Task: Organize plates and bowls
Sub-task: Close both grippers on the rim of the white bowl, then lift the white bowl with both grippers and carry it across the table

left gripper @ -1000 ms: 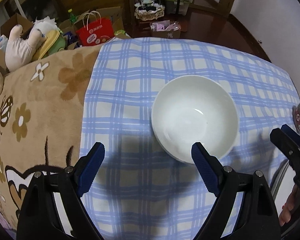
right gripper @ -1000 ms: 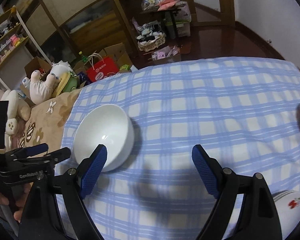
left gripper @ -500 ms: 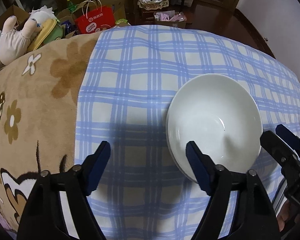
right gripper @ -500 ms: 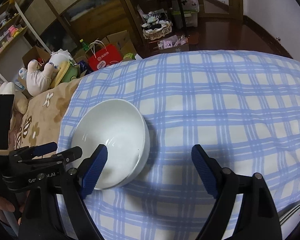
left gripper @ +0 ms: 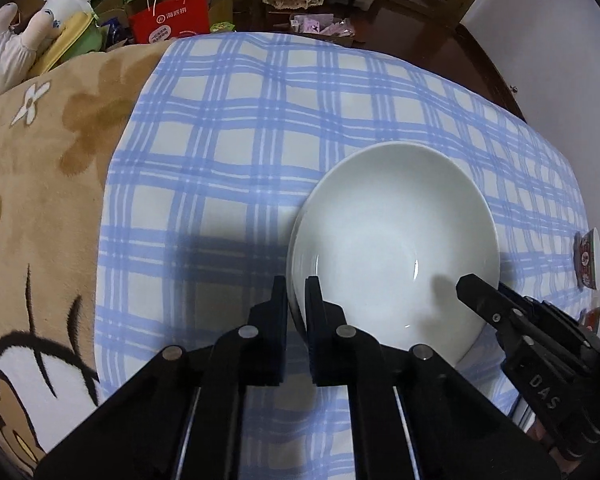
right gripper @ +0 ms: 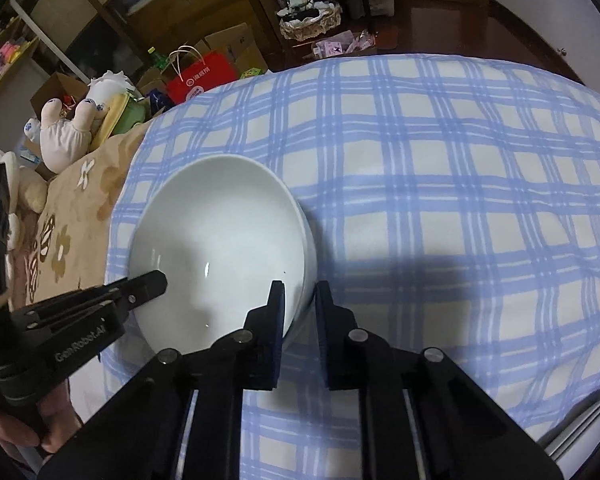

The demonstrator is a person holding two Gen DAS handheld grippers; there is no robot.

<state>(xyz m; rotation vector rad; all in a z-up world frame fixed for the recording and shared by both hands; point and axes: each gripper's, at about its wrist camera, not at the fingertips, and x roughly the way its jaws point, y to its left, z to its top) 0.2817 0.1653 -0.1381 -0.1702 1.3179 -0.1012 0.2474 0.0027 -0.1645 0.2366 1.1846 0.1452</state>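
Our left gripper point(left gripper: 296, 300) and right gripper point(right gripper: 300, 300), wide apart a second ago, are closing their jaws on opposite rims of the white bowl point(left gripper: 392, 240) on the checked cloth point(left gripper: 240, 140), ready to lift.

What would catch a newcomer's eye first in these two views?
A big white bowl sits on the blue checked cloth. The left hand-held gripper and the right hand-held gripper are closing on opposite sides of its rim, one finger inside and one outside. Beside the cloth lies a tan flowered blanket, with a red shopping bag beyond.
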